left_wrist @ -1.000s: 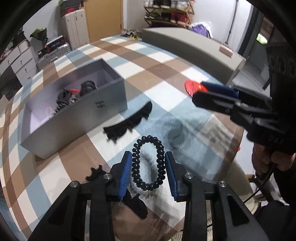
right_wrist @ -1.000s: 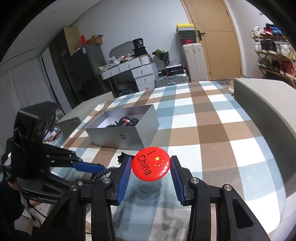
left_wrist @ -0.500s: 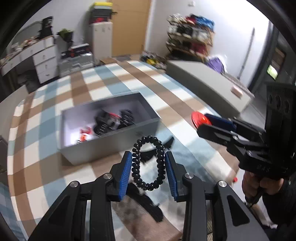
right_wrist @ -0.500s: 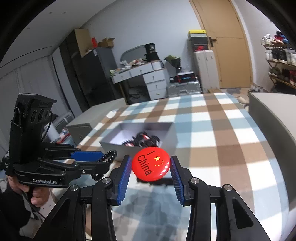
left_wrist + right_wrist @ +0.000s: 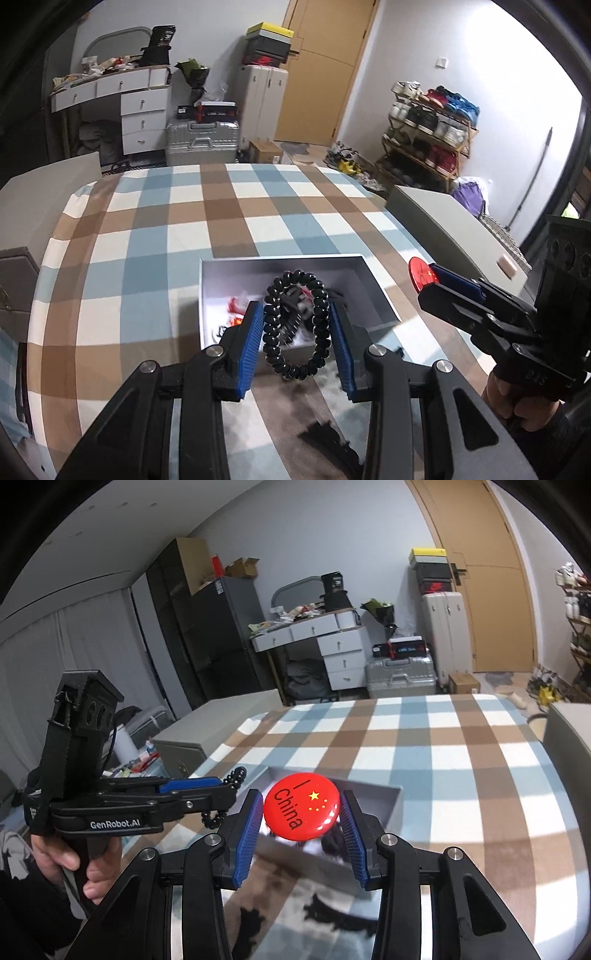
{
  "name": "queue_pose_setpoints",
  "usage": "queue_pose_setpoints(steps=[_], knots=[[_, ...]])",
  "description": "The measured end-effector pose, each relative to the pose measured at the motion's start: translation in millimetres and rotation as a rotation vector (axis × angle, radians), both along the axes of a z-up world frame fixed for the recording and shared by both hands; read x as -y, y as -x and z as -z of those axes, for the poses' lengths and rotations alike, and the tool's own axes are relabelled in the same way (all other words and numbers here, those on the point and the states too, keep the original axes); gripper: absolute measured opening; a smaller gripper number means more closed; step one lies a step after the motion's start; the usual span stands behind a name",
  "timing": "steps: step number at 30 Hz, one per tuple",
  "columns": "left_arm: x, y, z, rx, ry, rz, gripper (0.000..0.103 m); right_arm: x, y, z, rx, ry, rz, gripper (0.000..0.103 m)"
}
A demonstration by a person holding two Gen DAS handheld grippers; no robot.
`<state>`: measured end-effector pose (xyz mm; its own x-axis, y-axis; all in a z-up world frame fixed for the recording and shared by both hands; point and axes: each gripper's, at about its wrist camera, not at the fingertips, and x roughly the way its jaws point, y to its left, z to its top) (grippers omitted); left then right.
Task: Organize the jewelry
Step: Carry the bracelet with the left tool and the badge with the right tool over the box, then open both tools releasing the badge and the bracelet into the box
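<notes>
- Left wrist view: the left gripper point(image 5: 297, 334) is clamped on a black beaded bracelet point(image 5: 295, 328), its blue pads pressing the loop from both sides.
- A second ago this bracelet hung over bare checked cloth with the grey box point(image 5: 373, 280) off to the upper left; now the loop hangs right over the open box, whose near wall sits just past the fingertips.
- The tablecloth point(image 5: 147, 251) fills more of the view than before, and the far room (desk, suitcase, door) has come into sight.
- Inside the box lie dark and red pieces, too blurred to name.
- The black hair clip point(image 5: 332, 443) that lay beyond the fingers earlier now shows as a dark blur below them.
- The right gripper point(image 5: 424, 275) reaches in from the right, as before, with a red badge point(image 5: 419, 271) at its tip, near the box's right wall.
- Right wrist view: the right gripper point(image 5: 301, 812) is clamped on the red badge point(image 5: 301, 806), marked "I China" with yellow stars.
- The grey box point(image 5: 391, 805), formerly well ahead, is now directly behind and under the badge.
- The left gripper point(image 5: 221, 797) comes in from the left holding the bracelet point(image 5: 236, 775) beside the badge; a hand point(image 5: 81, 867) grips its handle.
</notes>
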<state>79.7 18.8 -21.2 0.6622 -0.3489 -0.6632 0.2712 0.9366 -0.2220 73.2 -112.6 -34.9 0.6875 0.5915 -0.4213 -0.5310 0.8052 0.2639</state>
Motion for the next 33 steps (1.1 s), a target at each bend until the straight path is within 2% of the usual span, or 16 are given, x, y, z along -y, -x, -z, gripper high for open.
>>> queue_pose_setpoints(steps=[16,26,33], knots=[[-10,-31,16,-0.019,-0.010,-0.029,0.030,-13,-52,15,-0.059,0.017,-0.009,0.041],[-11,-39,27,-0.063,-0.017,-0.025,0.030,-22,-68,32,-0.100,0.061,-0.004,0.041],[-9,-41,29,-0.073,-0.017,-0.024,0.031,-23,-72,39,-0.127,0.057,-0.009,0.041]])
